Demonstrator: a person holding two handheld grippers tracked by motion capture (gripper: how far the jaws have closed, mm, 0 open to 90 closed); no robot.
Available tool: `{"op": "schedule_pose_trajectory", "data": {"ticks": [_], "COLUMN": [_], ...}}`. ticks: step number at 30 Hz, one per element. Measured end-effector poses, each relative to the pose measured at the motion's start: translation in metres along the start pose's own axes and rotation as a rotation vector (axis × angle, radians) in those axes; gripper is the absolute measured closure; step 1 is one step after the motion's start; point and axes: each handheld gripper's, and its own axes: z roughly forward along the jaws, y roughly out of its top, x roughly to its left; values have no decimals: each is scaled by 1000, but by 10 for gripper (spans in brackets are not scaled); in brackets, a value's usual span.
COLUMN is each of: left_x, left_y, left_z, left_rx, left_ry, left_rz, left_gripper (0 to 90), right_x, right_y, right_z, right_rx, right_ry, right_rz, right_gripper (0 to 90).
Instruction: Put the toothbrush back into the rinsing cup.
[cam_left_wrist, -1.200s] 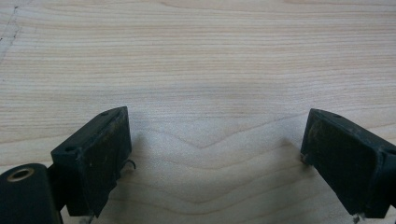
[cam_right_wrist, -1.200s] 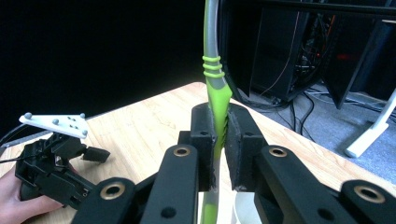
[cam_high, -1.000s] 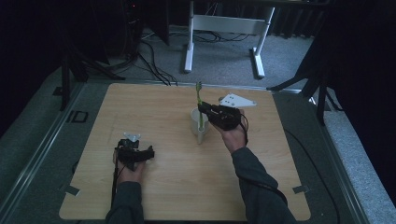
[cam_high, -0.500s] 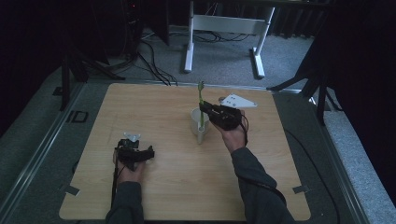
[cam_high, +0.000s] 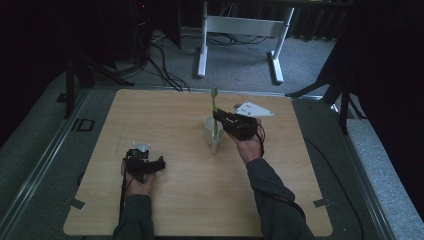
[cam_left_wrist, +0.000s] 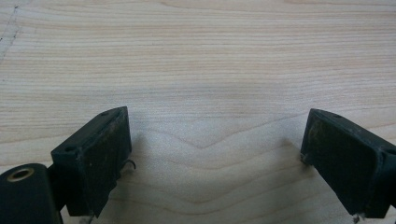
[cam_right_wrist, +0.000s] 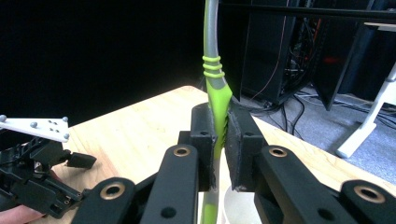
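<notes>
A green and grey toothbrush-like stick (cam_high: 215, 106) stands upright with its lower end in a white cup (cam_high: 212, 132) near the middle of the wooden table (cam_high: 185, 200). My right gripper (cam_high: 219, 118) is shut on the stick just above the cup's rim. In the right gripper view the pads (cam_right_wrist: 205, 135) press the stick's green handle (cam_right_wrist: 215, 88) from both sides, above the cup (cam_right_wrist: 238, 205). My left gripper (cam_high: 149, 164) rests low on the table at the front left. Its jaws (cam_left_wrist: 215, 149) stand wide apart over bare wood with nothing between them.
The table's far edge borders a grey floor with cables and a white desk frame (cam_high: 240, 30). Dark racks and curtains surround the table. Bare wood lies between the two hands and along the front edge.
</notes>
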Motion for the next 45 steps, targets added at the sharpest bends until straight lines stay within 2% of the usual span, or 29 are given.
{"op": "schedule_pose_trajectory", "data": {"ticks": [45], "left_x": [0], "left_y": [0], "left_z": [0], "left_rx": [0], "left_ry": [1], "left_rz": [0], "left_gripper": [89], "right_x": [-2], "right_y": [-19], "right_z": [10], "right_rx": [40], "right_ry": [-26], "right_rz": [6], "right_gripper": [820]}}
